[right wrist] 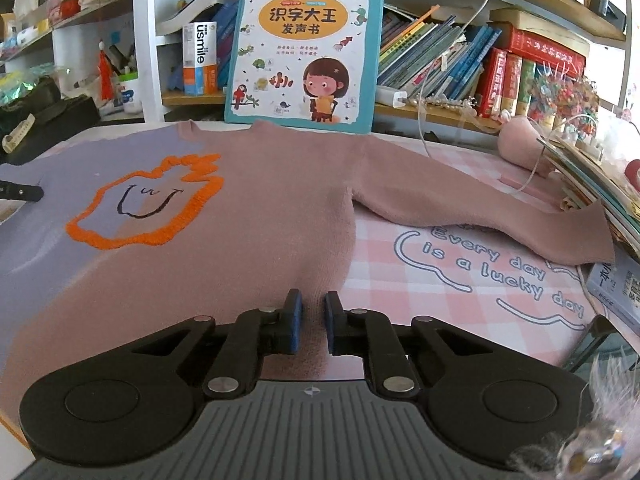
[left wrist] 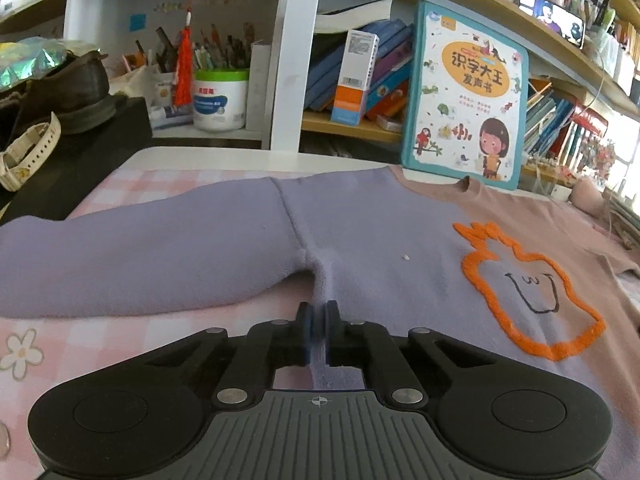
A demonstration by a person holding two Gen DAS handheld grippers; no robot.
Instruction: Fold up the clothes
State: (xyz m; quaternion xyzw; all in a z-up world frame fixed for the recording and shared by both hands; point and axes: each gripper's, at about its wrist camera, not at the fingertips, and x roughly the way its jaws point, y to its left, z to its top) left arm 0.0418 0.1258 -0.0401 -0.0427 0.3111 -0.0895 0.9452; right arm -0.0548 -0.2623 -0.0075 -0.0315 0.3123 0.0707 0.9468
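Note:
A small sweater (left wrist: 380, 240), purple on one half and dusty pink on the other, lies flat on a pink checked mat (right wrist: 460, 280), with an orange flame-shaped outline (right wrist: 148, 208) on its chest. In the left wrist view its purple sleeve (left wrist: 140, 256) stretches to the left. My left gripper (left wrist: 319, 312) is shut on the purple side edge just below the armpit. The pink sleeve (right wrist: 460, 196) runs off to the right in the right wrist view. My right gripper (right wrist: 313, 308) pinches a ridge of pink fabric at the sweater's (right wrist: 260, 220) right side edge.
A teal children's book (right wrist: 304, 48) leans on the shelf right behind the collar. A black box (left wrist: 72, 160) with a shoe and a watch stands at the left. Stacked books (right wrist: 592, 184), a pink plush lump (right wrist: 520, 144) and a white cable crowd the right edge.

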